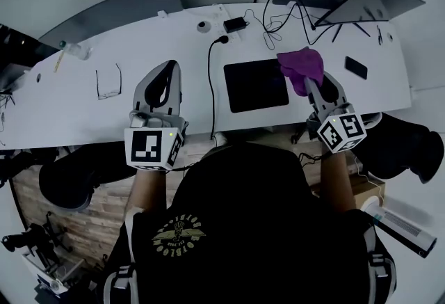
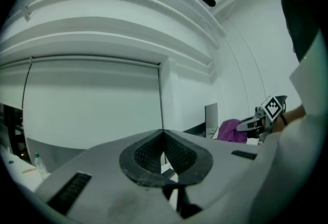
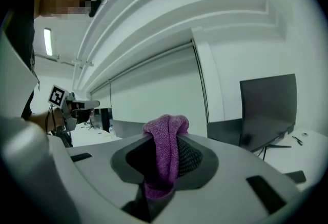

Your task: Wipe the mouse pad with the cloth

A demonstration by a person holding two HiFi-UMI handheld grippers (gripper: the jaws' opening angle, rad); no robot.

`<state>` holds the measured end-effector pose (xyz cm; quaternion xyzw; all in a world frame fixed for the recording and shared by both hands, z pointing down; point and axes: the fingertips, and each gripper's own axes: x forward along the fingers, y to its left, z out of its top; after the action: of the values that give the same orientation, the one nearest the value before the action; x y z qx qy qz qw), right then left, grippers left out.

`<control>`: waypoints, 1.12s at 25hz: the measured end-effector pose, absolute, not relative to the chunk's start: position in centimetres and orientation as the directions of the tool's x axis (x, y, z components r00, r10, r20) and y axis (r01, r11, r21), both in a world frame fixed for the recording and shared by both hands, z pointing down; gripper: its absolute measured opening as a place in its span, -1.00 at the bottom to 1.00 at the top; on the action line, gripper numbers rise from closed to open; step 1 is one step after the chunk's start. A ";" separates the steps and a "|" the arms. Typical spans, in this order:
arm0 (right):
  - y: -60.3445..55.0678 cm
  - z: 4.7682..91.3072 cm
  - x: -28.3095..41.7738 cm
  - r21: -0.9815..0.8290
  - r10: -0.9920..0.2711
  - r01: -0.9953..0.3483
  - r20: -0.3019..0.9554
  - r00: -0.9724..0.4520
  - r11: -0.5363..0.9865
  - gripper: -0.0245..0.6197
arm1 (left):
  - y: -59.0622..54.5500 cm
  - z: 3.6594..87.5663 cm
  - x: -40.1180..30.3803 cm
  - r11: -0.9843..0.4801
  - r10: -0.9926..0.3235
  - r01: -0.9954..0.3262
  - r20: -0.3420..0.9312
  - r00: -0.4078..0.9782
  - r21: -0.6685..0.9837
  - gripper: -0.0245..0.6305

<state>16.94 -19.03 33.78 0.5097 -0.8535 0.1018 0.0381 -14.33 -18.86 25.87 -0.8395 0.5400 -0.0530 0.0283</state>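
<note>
Right gripper [image 1: 312, 86] is clamping the purple cloth [image 1: 303, 66] above the mouse pad's [image 1: 254, 85] right edge while the left gripper [image 1: 169, 67] is idling, pinched together and empty; the next move is likely calling for lowering the cloth and sweeping left.

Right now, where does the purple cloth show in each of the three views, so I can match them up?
Head view: purple cloth right of centre, by the mouse pad's far right corner, in the right tongs.
Left gripper view: small, right of centre, just left of the right tongs.
Right gripper view: dead centre, pinched between the jaws.
Shared landmark: the right tongs, holding the cloth in all three.
</note>
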 end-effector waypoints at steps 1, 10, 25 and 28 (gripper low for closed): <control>-19.2 32.6 16.7 -0.124 -0.861 -0.873 0.154 -0.486 0.471 -0.65 | -18.8 25.5 -14.1 -0.416 -0.909 -0.902 0.057 0.413 -0.111 -0.92; -20.6 24.9 16.5 0.035 -0.828 -0.828 0.081 -0.556 0.559 -0.65 | -19.4 24.0 -12.4 -0.349 -0.937 -0.933 0.046 0.346 -0.088 -0.92; -21.7 25.4 20.0 0.009 -0.791 -0.792 0.052 -0.609 0.610 -0.65 | -17.5 22.3 -8.5 -0.275 -0.961 -0.951 0.043 0.272 -0.144 -0.92; -21.6 25.5 20.5 0.001 -0.786 -0.787 0.047 -0.616 0.617 -0.65 | -17.0 21.9 -8.1 -0.261 -0.965 -0.953 0.038 0.259 -0.153 -0.92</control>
<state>20.51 -21.56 25.46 0.4377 -0.8988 0.0098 0.0216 -8.06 -16.96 21.91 -0.7918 0.6056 -0.0618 0.0495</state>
